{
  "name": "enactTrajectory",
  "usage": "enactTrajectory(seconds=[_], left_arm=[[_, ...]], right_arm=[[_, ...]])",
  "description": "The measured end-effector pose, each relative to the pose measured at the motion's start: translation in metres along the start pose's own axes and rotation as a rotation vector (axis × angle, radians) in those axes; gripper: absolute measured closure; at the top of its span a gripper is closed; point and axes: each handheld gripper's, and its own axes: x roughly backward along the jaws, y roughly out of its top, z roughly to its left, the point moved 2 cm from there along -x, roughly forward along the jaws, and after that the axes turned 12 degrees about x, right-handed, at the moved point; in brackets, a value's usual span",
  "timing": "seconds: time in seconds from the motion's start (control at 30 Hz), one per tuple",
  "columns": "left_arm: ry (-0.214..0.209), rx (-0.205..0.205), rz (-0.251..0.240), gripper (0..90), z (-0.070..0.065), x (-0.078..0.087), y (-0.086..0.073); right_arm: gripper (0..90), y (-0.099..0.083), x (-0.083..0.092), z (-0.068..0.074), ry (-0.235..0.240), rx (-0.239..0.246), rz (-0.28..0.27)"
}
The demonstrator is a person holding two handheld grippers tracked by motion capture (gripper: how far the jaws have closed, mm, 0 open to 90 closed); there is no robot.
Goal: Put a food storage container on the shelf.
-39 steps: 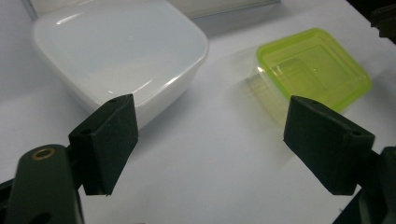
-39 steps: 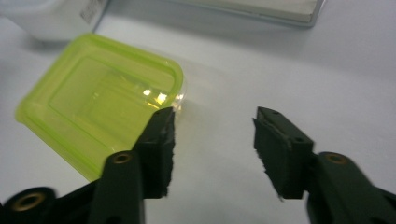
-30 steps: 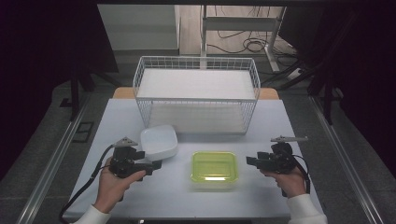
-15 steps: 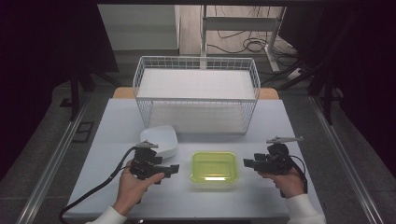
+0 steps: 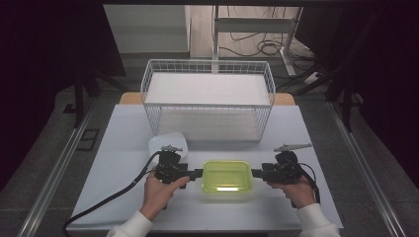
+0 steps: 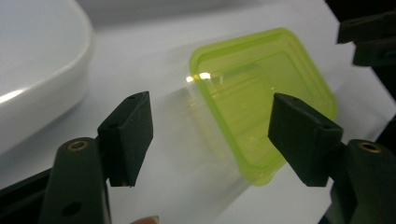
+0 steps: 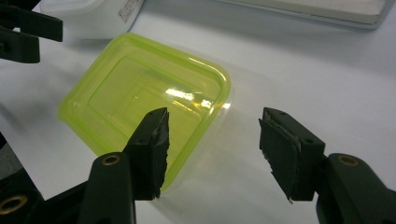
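Observation:
A translucent yellow-green plastic container [image 5: 227,177] sits upright near the table's front middle. My left gripper [image 5: 196,173] is at its left edge and stands open; in the left gripper view the container [image 6: 261,102] lies just beyond the wide-apart jaws. My right gripper [image 5: 256,173] is at the container's right edge, also open. In the right gripper view the container's near corner [image 7: 135,98] lies ahead of the gap, mostly by the left jaw. Nothing is held between either pair of jaws.
A white lidded dish [image 5: 167,143] stands just behind my left hand. A white wire basket [image 5: 207,98] with a white liner takes up the back of the table [image 5: 316,148]. The left gripper's cable [image 5: 113,197] trails to the front left.
My left gripper has moved right, from beside the white dish to the green container's left edge. My right gripper has edged left towards the container's right side.

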Motion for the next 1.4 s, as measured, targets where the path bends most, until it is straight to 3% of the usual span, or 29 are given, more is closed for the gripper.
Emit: enactTrajectory(seconds=[0.43,0.6,0.7,1.03,1.13,1.27,1.33,1.4], left_arm=[[-0.053,0.061,0.085,36.5,0.002,-0.033,-0.002],[-0.059,0.063,0.093,38.5,0.006,-0.037,-0.001],[-0.063,0.07,0.096,39.4,0.007,-0.038,-0.001],[-0.097,0.122,0.123,43.5,0.011,-0.044,-0.001],[-0.108,0.118,0.148,44.3,0.013,-0.046,-0.002],[-0.138,0.132,0.16,48.8,0.013,-0.048,-0.004],[-0.161,0.139,0.168,52.8,0.013,-0.048,-0.004],[-0.157,0.14,0.166,55.1,0.012,-0.048,-0.004]], right_arm=[[42.2,0.0,-0.017,0.004,0.001,-0.004,0.035],[41.8,-0.005,-0.022,0.0,-0.001,-0.049,0.033],[42.0,-0.007,-0.025,-0.003,0.021,-0.083,0.032],[46.2,-0.008,-0.039,-0.002,0.068,-0.123,0.052],[48.7,-0.008,-0.042,-0.001,0.089,-0.137,0.056],[53.0,-0.009,-0.042,-0.002,0.114,-0.174,0.055],[55.3,-0.01,-0.043,-0.002,0.153,-0.214,0.052],[56.6,-0.011,-0.044,-0.003,0.172,-0.238,0.05]])
